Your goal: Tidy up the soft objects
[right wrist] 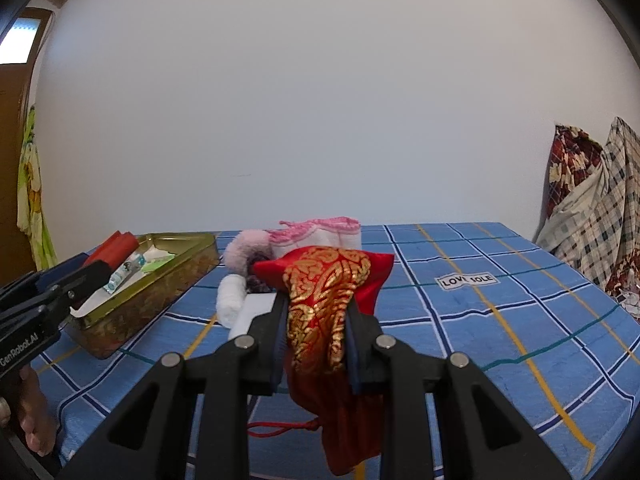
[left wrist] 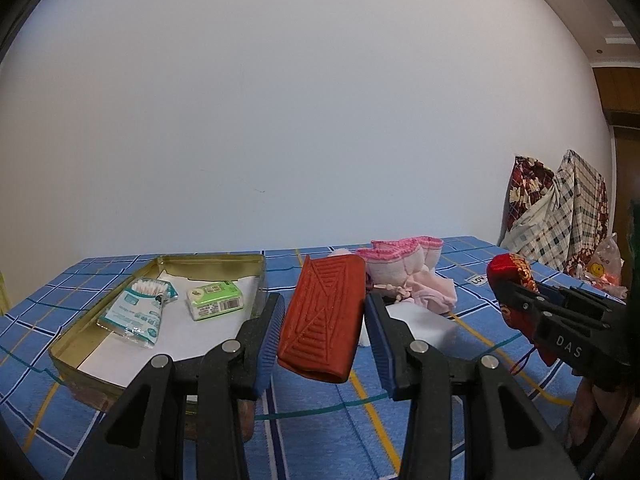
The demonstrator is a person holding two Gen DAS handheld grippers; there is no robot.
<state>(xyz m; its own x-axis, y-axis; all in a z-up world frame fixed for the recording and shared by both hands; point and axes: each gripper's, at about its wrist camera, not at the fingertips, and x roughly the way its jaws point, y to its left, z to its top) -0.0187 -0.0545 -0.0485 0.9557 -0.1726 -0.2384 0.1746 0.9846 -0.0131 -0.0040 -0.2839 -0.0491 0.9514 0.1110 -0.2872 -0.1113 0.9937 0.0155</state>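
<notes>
My left gripper (left wrist: 324, 300) is shut on an orange-red ribbed soft pouch (left wrist: 320, 332), which hangs between the blue pads above the table, just right of a gold tin tray (left wrist: 68, 356). In the tray lie a cotton swab pack (left wrist: 136, 312) and a green tissue pack (left wrist: 214, 300). My right gripper (right wrist: 316, 302) is shut on a red and gold brocade drawstring pouch (right wrist: 328, 300), whose lower end droops below the fingers. In the right wrist view the left gripper (right wrist: 96, 272) hovers over the tray (right wrist: 152, 296) with the orange pouch (right wrist: 116, 248).
Behind the pouches lie white cloth with pink trim (left wrist: 400, 260), a pink fluffy item (right wrist: 240, 254) and a white rolled cloth (right wrist: 232, 304). The blue checked tablecloth (right wrist: 500, 300) covers the table. Plaid and flowered fabrics (right wrist: 592, 216) pile up at the far right.
</notes>
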